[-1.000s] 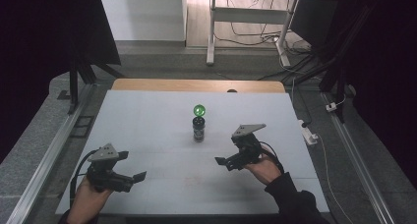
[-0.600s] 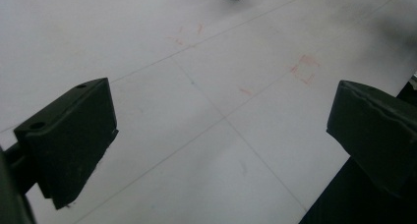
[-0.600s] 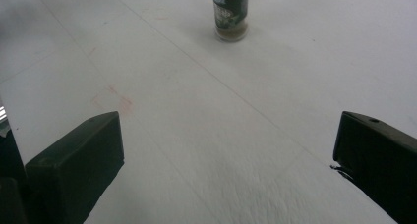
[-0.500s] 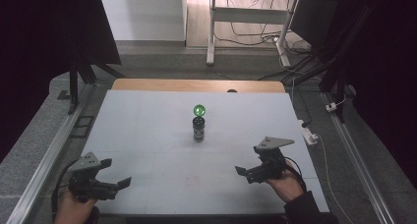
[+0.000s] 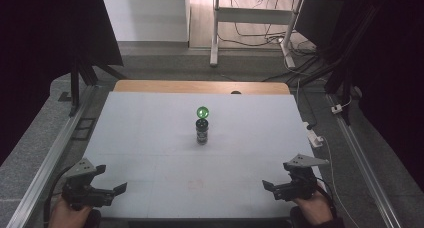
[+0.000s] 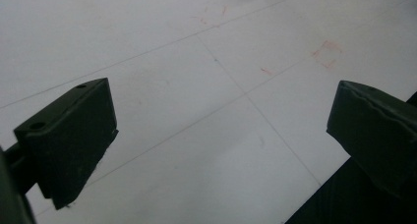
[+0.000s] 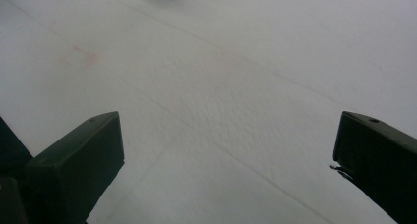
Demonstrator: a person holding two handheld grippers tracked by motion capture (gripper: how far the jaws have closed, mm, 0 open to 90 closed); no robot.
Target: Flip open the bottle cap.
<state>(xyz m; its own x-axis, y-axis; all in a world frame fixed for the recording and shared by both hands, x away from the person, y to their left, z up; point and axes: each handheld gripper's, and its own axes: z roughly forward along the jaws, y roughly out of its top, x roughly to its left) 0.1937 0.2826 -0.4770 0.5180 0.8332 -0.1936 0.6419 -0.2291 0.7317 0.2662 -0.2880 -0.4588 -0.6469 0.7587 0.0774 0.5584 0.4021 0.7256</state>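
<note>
Drawn back toward the near bench (image 5: 150, 138) corners since a moment ago, well apart from the small dark bottle (image 5: 202, 132) upright at mid-bench with a green ball (image 5: 202, 112) on top: left tool (image 5: 112, 190) and right tool (image 5: 272, 187), both spread wide, gripping nothing.

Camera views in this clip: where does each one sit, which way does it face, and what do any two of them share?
High view: above the person's side, looking forward and down on the white table; shows the dark bottle, green ball, both hands and the left tool and right tool.
Left gripper view: rides the left tool, looking along its spread black jaws onto the tabletop.
Right gripper view: rides the right tool, jaws spread, facing the tabletop.
Shared: both gripper views show the table's thin seam lines and faint red marks.
</note>
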